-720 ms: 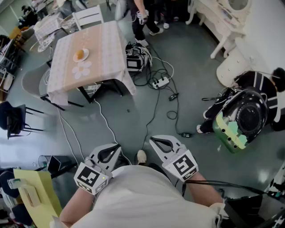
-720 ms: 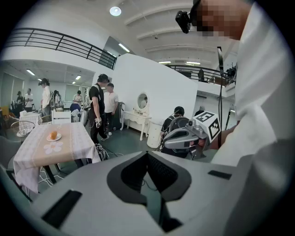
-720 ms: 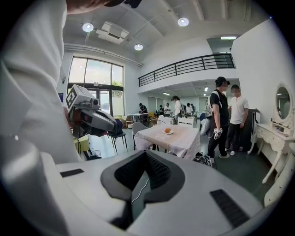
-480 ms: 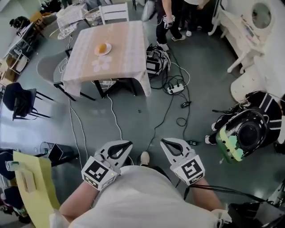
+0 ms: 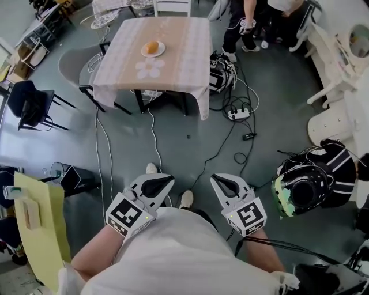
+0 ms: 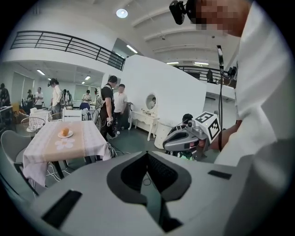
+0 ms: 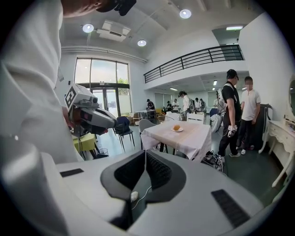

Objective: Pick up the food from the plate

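An orange-brown piece of food (image 5: 152, 47) lies on a small white plate (image 5: 158, 52) on the checked tablecloth of a table (image 5: 179, 52) across the room. The food (image 6: 65, 132) shows small at the left of the left gripper view. In the right gripper view the food (image 7: 176, 127) sits at centre right. My left gripper (image 5: 164, 178) and right gripper (image 5: 217, 178) are held close to my body, far short of the table. Both are shut with nothing between their jaws. The left gripper's tips (image 6: 147, 154) and the right gripper's tips (image 7: 145, 154) meet.
Cables and a power strip (image 5: 236, 112) trail over the grey floor between me and the table. Chairs (image 5: 31, 106) stand at the left, a white chair (image 5: 172, 7) beyond the table. People (image 5: 245, 23) stand at its right. A helmet-like object (image 5: 302, 193) lies at the right.
The table with the plate has shifted right and come nearer in the head view as I step toward it. Both grippers stay shut by my body.
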{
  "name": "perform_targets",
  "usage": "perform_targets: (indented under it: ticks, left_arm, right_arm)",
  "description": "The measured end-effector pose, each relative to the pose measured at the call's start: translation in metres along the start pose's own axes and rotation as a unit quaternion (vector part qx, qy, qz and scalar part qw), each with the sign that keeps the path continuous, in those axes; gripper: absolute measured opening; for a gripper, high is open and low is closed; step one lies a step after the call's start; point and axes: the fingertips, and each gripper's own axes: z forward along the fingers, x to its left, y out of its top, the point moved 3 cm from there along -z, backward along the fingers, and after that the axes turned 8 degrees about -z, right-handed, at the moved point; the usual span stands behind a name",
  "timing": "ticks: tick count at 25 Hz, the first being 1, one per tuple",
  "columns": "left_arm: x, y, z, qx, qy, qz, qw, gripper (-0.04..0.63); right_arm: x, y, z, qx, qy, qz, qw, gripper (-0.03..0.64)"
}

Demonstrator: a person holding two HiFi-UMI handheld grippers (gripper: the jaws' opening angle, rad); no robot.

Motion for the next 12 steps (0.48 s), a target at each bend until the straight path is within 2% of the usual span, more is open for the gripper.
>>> perform_targets:
  ticks: [4, 7, 8, 12]
  left_arm:
    - [0.039, -0.001, -0.006, -0.007, 0.008, -0.01, 0.9999, 0.008]
    - [0.083, 0.011, -0.008, -0.027, 0.023, -0.017, 0.9992, 0.008]
    - [0.1, 0.018, -0.009, -0.034, 0.024, -0.021, 0.9989, 0.012]
    - [0.175, 0.05, -0.024, -0.057, 0.028, -0.026, 0.9977, 0.048]
  right_arm:
    - [-0.005, 0.01, 0.04, 0.008, 0.006, -0.001, 1.0, 0.017]
    - [-0.014, 0.021, 0.079, 0.019, 0.012, -0.001, 1.0, 0.08]
    - [-0.019, 0.029, 0.094, 0.023, 0.012, -0.005, 1.0, 0.114]
    - [-0.044, 0.077, 0.162, 0.03, 0.003, -0.028, 0.999, 0.13]
